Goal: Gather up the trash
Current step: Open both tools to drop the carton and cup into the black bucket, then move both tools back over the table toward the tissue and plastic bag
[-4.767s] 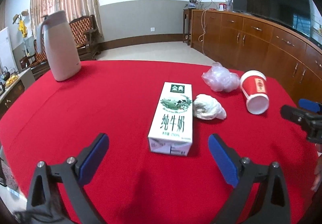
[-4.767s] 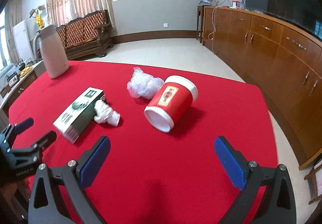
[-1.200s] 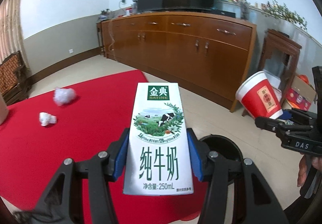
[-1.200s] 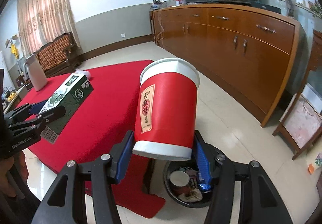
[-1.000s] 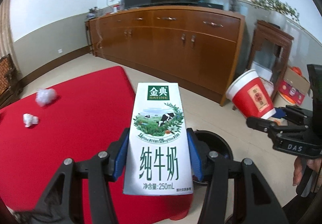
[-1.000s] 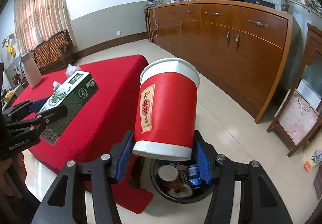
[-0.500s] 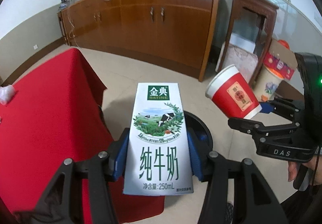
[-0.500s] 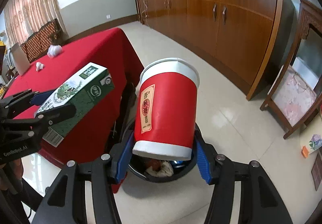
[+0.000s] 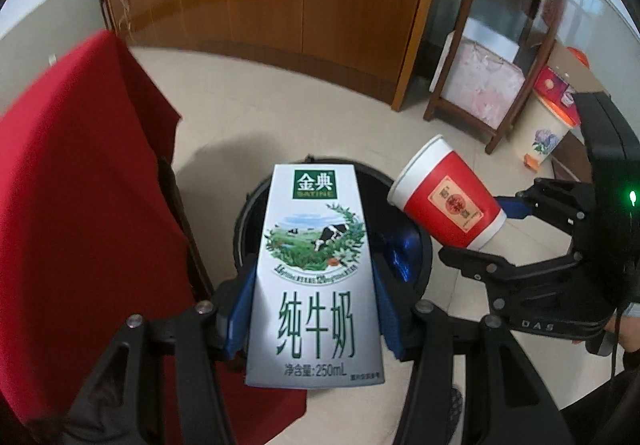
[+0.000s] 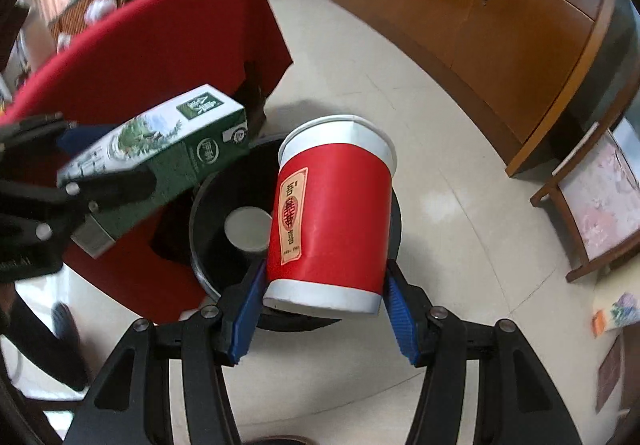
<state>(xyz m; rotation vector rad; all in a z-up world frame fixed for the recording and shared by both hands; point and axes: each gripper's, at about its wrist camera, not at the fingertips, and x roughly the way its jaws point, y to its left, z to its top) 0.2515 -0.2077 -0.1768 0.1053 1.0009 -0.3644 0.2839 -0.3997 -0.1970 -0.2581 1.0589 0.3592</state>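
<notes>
- Step in hand, by the look of it: the carry to the bin, with both pieces of trash poised above the round black plastic waste bin (image 10: 396, 213) on the pale tiled floor (image 10: 460, 265).
- Left gripper (image 9: 312, 309): blue pads pressed on both long sides of the white-and-green rectangular milk carton (image 9: 316, 277), jaws about half spread, carton clamped low down and jutting forward past the fingertips.
- Right gripper (image 10: 324, 309): blue pads clamped on the narrow white base of the red paper cup with white rims (image 10: 332, 221), jaws likewise about half spread, wide mouth of the cup pointing away from the fingers.
- Bin straight ahead of and below both pairs of fingers; carton tip over the near-left part of the rim, cup over the middle to right part.
- Inside the bin, ahead of the right fingers: a white round disc-like piece (image 10: 248, 227); in the left view a glimpse of blue wrapper (image 9: 402, 253). Rest too dark to tell.
- Red tablecloth (image 9: 80, 205) hanging just to the left of the left fingers, close to the bin edge.
- Next move, as a judgement: jaws spread so both items drop in; carton sits near the rim beside the cloth, so a slight shift toward the bin centre likely safer against a bounce off the edge.
- Still on the table, far behind the left gripper in the right view: blurred white lumps (image 10: 98, 11), probably more trash to fetch.
</notes>
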